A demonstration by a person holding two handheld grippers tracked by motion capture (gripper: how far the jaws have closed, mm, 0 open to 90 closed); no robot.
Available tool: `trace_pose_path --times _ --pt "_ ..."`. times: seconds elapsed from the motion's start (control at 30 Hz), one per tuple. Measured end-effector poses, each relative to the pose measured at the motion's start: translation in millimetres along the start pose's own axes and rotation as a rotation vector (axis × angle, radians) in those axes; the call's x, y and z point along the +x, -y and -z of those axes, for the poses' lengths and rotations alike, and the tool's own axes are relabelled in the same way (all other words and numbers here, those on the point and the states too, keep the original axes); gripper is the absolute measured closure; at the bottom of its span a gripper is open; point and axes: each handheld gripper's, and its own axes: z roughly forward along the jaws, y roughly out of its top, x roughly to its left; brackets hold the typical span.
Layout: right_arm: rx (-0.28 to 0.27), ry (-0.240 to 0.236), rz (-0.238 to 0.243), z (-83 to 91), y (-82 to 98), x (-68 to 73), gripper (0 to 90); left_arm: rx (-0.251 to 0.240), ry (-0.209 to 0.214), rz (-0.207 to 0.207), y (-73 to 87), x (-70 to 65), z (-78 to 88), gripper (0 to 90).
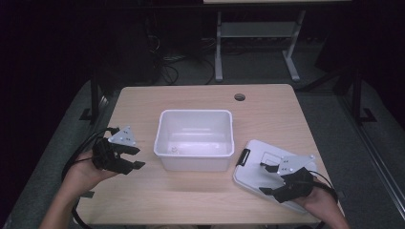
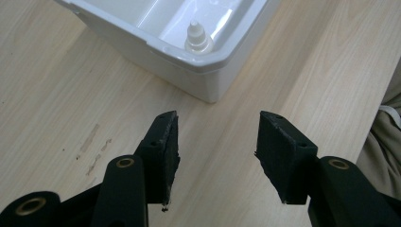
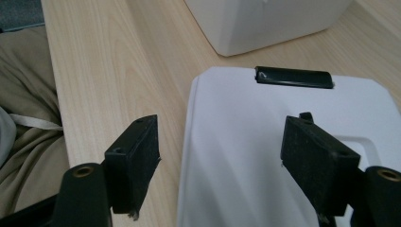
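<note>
Hovering over the near edge of the white lid (image 1: 260,164), your right tool (image 1: 265,178) has its jaws standing wide, one pad above the lid's surface and the other above the bare bench (image 1: 191,195) just off the lid's edge, with nothing gripped. From that tool the lid runs straight ahead, its long axis along the line of the jaws, and its black latch (image 3: 293,77) sits at the far end, toward the white bin (image 1: 195,139). The bin stands just beyond the lid, open side up, with a small white bottle (image 2: 197,38) resting inside near one corner. Your left tool (image 1: 138,157) is on the other side of the bin, jaws parted and holding nothing; the bin's corner lies ahead of it and a little to the left, close but not touching. The lid is well apart from that tool, with the whole bin between them, so the right hand is clearly the nearer one for picking it up. The relation that matters, as I judge it, is the lid's edge between the right tool's jaws: it lies flat on the bench, so you will likely need to bring the lower pad under or against that edge before closing.
</note>
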Motion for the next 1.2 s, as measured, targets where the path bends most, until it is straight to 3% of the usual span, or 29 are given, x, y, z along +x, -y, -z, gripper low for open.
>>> trace_pose_path --times 0.4,0.77,1.2 --pt "0.016 0.020 0.003 3.4 -6.2 -3.7 27.8 -0.011 -0.006 0.016 22.2 -6.6 -9.0 46.2" --pt "0.026 0.033 0.001 6.0 -8.8 -8.7 27.9 -0.029 -0.019 0.016 32.6 -11.5 -14.3 41.7" --pt "0.057 0.060 -0.005 11.9 -12.6 -17.2 29.5 -0.048 0.004 0.030 50.4 -18.7 -28.2 36.9"
